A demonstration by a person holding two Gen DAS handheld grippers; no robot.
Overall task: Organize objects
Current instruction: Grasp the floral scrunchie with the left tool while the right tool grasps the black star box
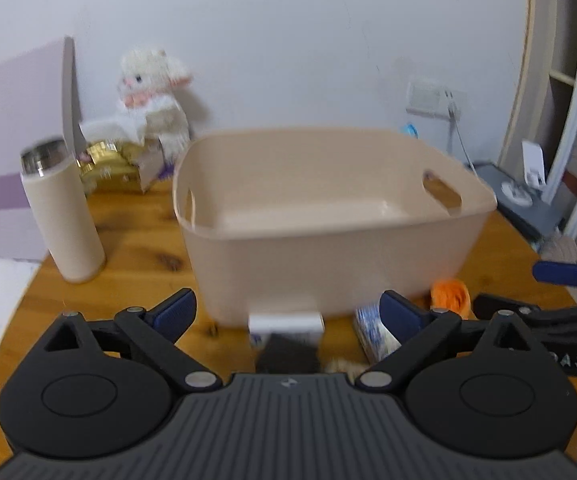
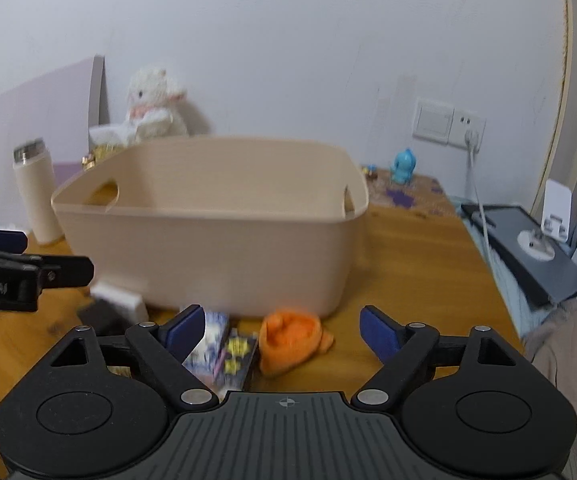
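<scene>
A beige plastic bin (image 2: 208,224) with cut-out handles stands near the middle of the wooden table (image 2: 416,264), its long axis running across both views and its open top facing up; what can be seen of its inside looks bare. Along the table's near edge, just in front of the bin's front wall, lies a row of small things: a white box (image 1: 286,322) with a dark block (image 1: 288,354) leaning against it, a blue-and-white printed pack (image 2: 208,344) with its long axis pointing away toward the bin, a dark pack with yellow marks (image 2: 238,354) lying parallel beside it, and a crumpled orange cloth (image 2: 290,338) to their right. The left gripper (image 1: 286,314) hovers over the white box with its blue-padded fingers spread wide and nothing between them. The right gripper (image 2: 282,330) hangs above the orange cloth and the packs, likewise spread apart and holding nothing. A cream flask (image 1: 62,216) with a steel rim stands upright toward the table's left edge, apart from the bin. At the far left corner a white plush toy (image 1: 152,96) sits above some gold-wrapped packets (image 1: 108,164). A small blue figure (image 2: 402,166) stands at the far right edge near a wall socket (image 2: 448,122). Both views are blurred, so the print on the packs cannot be read.
</scene>
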